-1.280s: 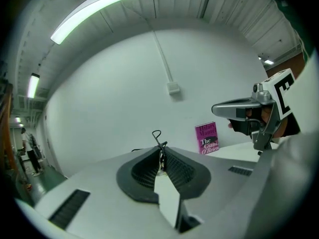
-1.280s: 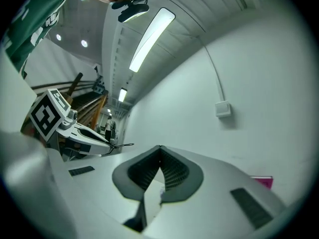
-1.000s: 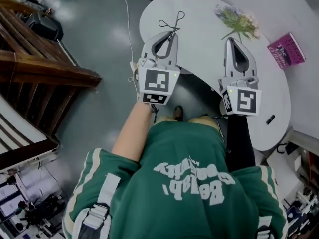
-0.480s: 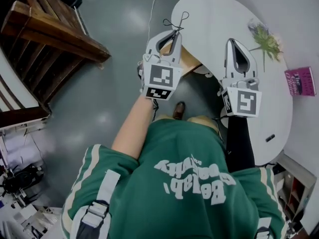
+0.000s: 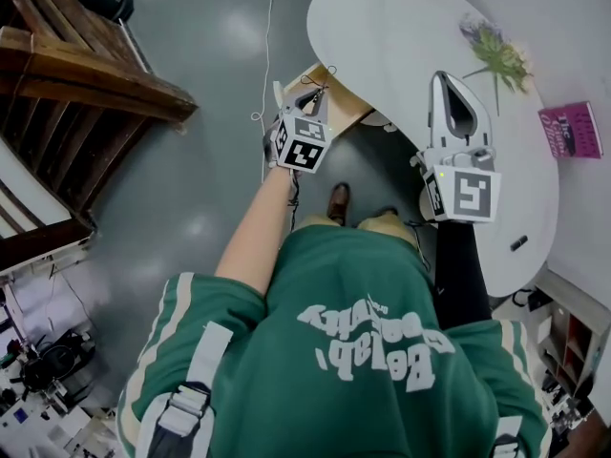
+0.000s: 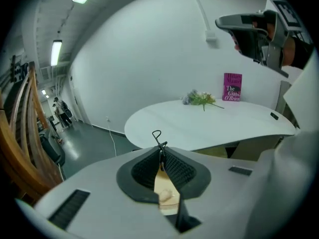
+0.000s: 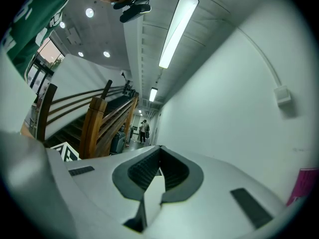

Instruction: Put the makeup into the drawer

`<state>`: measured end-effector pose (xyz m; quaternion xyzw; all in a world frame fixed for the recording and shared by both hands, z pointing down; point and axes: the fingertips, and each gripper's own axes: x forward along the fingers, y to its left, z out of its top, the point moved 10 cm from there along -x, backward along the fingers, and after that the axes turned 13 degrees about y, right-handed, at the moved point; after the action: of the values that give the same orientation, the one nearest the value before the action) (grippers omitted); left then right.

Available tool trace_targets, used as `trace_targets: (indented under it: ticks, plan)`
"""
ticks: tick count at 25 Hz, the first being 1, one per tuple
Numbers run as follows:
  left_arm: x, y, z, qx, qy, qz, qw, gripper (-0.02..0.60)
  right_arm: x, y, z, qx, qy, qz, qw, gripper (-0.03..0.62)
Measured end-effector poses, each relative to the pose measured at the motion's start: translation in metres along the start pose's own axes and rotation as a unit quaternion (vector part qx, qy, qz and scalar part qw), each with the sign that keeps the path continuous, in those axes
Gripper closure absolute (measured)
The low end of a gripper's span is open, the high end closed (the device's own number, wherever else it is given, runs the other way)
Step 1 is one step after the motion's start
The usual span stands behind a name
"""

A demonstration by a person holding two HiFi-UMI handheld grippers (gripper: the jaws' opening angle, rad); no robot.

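Observation:
My left gripper [image 5: 315, 93] is shut on a thin black wire makeup tool [image 5: 325, 74] whose loop sticks out past the fingertips. It hangs low beside the white table [image 5: 401, 36], just over the open wooden drawer [image 5: 336, 105] under the table's near edge. In the left gripper view the wire loop [image 6: 157, 135] rises from the shut left gripper [image 6: 160, 148]. My right gripper [image 5: 449, 79] is held level above the table's edge. It is shut with nothing in it, and the right gripper [image 7: 158, 156] also shows no gap in its own view.
On the table lie a sprig of flowers [image 5: 492, 51], a small black item [image 5: 517, 243] and a pink book [image 5: 565, 129] against the wall. A wooden staircase [image 5: 86, 74] stands at the left across grey floor [image 5: 210, 55]. A cable [image 5: 267, 27] hangs by the table.
My left gripper has dropped down with the wire tool, from level with the tabletop to just over the drawer. The right gripper has barely shifted.

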<state>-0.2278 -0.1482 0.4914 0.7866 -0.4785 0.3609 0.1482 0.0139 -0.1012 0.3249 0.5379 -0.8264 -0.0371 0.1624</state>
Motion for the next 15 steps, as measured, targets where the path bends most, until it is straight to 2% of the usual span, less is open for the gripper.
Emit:
trace_targets:
  ticks: [4,8,15]
  plan:
    - [0.029,-0.004,-0.028,0.005,0.059,-0.018,0.9981,0.541,-0.002,-0.003,-0.001,0.001,0.005,-0.008,1.0,0.585]
    - [0.052,-0.007,-0.057,0.0,0.122,-0.035,0.992,0.541,-0.003,-0.005,-0.004,0.002,0.01,-0.014,1.0,0.585]
    - [0.061,-0.007,-0.063,0.009,0.136,-0.037,0.99,0.541,-0.006,-0.008,-0.007,0.003,0.016,-0.022,1.0,0.585]
